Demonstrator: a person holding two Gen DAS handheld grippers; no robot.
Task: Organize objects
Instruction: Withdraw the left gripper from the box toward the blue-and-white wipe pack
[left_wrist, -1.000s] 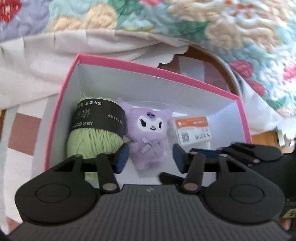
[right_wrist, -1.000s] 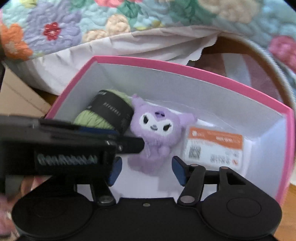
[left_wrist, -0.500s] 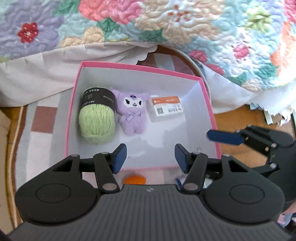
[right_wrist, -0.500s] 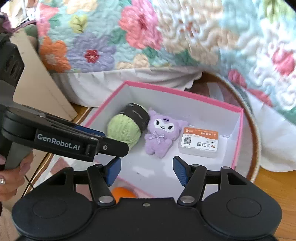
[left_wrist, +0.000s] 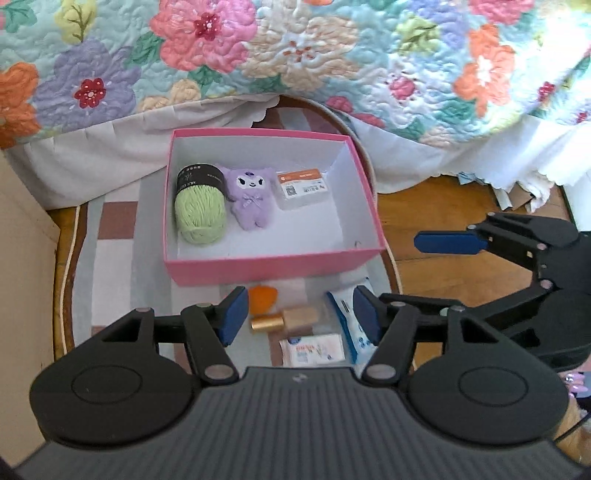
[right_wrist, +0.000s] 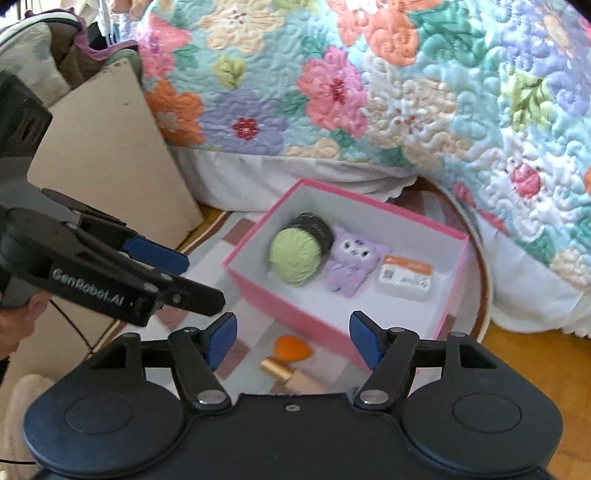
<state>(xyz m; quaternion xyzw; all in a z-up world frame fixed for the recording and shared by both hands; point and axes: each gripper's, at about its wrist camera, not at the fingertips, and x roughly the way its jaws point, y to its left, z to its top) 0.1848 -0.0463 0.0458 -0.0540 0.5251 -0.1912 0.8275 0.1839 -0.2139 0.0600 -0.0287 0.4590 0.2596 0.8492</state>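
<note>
The pink box (left_wrist: 271, 266) sits on a checked mat (left_wrist: 114, 221) at the foot of the bed, its far side toward the floral quilt (left_wrist: 295, 55). Three things already lie inside, lined up along the far wall: a green yarn ball (left_wrist: 199, 210) in the far-left corner, a purple plush toy (left_wrist: 249, 197) touching it, and a small orange-labelled packet (left_wrist: 302, 186) just beside the toy. The near half of the box is bare.

Left to sort, on the mat just in front of the box's near wall: an orange sponge (left_wrist: 262, 297), a gold-capped bottle (left_wrist: 284, 319) lying on its side, a blue-and-white tissue pack (left_wrist: 349, 317) and a small white wipe packet (left_wrist: 312, 349). So the task looks roughly half done.

The left gripper (left_wrist: 297, 319) hangs above these leftovers, its jaws having just been opening, about half wide with nothing between them. The right gripper (right_wrist: 291, 338) is likewise empty and just opened to a middling gap, over the sponge and bottle.
</note>
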